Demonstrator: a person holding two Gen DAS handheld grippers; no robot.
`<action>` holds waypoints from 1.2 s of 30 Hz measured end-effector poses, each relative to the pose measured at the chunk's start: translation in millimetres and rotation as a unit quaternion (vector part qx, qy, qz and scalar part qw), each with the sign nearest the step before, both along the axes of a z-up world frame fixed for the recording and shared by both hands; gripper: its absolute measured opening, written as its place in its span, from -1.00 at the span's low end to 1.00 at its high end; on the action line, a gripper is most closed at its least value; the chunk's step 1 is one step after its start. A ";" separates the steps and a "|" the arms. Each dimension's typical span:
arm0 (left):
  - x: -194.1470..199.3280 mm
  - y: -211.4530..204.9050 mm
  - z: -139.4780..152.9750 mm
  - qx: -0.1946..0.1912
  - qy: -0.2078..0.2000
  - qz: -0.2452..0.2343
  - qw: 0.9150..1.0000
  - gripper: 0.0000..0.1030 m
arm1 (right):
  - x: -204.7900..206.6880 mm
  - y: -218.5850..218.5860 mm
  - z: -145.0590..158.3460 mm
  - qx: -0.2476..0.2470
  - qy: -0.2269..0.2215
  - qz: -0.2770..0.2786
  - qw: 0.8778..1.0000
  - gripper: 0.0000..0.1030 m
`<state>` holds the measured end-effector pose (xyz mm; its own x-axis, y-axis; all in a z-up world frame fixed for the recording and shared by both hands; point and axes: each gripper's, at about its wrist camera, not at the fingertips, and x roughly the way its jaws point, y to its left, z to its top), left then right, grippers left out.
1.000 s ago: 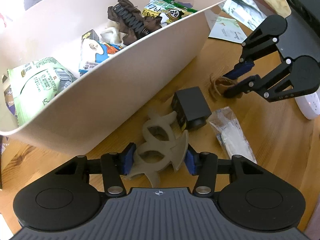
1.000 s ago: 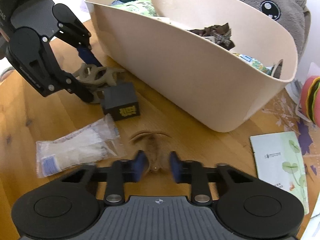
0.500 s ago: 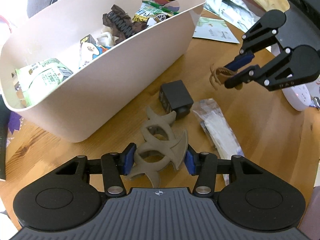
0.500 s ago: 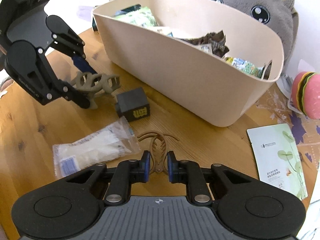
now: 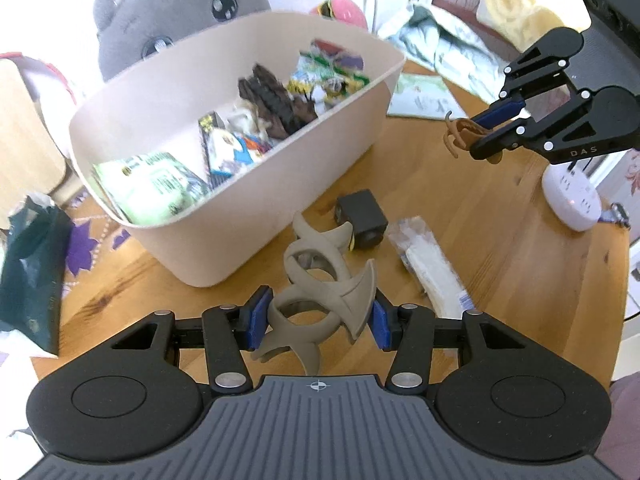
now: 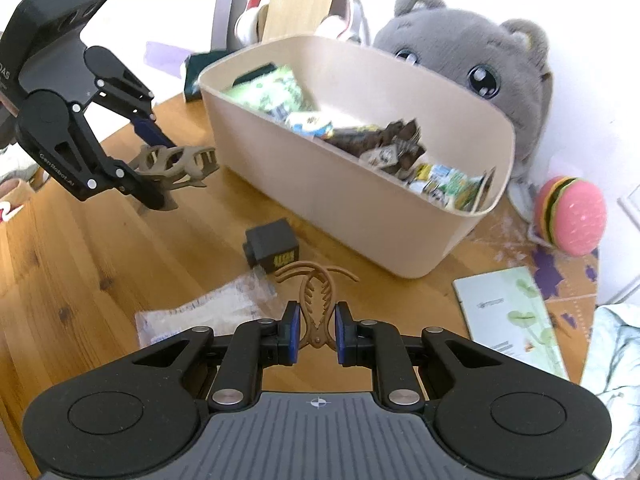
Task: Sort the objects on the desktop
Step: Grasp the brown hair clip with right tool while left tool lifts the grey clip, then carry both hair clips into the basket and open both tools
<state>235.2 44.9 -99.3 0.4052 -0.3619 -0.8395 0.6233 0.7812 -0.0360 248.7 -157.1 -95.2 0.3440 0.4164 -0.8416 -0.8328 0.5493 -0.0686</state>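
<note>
My left gripper (image 5: 318, 318) is shut on a taupe hair claw (image 5: 320, 280) and holds it above the wooden table, in front of the beige bin (image 5: 320, 168). It also shows in the right wrist view (image 6: 144, 168) with the taupe claw (image 6: 176, 164). My right gripper (image 6: 316, 334) is shut on a thin brown hair claw (image 6: 314, 300), lifted off the table. It shows in the left wrist view (image 5: 476, 132) with the brown claw (image 5: 460, 132). The bin (image 6: 348, 196) holds snack packets and a dark hair claw.
On the table lie a black cube-shaped box (image 5: 362, 216) and a clear plastic packet (image 5: 432, 268). A grey plush toy (image 6: 480, 60) sits behind the bin. A burger toy (image 6: 572, 216), a green leaflet (image 6: 512, 316) and a white power strip (image 5: 572, 200) stand around.
Both grippers have risen from the table with their hair claws in them. The right gripper closed on the brown claw and lifted it. The bin now appears lower and farther.
</note>
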 end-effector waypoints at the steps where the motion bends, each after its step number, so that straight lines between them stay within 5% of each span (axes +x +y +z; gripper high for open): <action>1: -1.5 3.3 5.0 -0.003 -0.005 0.001 1.000 0.00 | -0.8 -0.4 4.3 0.002 -0.005 -0.002 1.000 -0.68; 19: 38.2 34.6 84.1 -0.099 -0.082 0.073 0.989 0.00 | 33.0 9.1 69.7 0.066 -0.070 -0.060 0.994 -0.68; 29: 101.2 10.6 75.7 -0.075 -0.091 0.122 0.985 0.00 | 79.1 43.5 64.6 0.087 -0.071 -0.100 0.989 -0.68; 36: 134.8 -2.7 43.3 -0.023 -0.053 0.170 0.984 0.00 | 108.5 64.9 39.3 0.066 -0.052 -0.133 0.988 -0.68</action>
<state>370.0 42.2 -55.9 0.5944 -0.2258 -0.7718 0.3274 0.9446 -0.0241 357.2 -92.2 -55.8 0.5371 0.4030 -0.7410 -0.6501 0.7576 -0.0592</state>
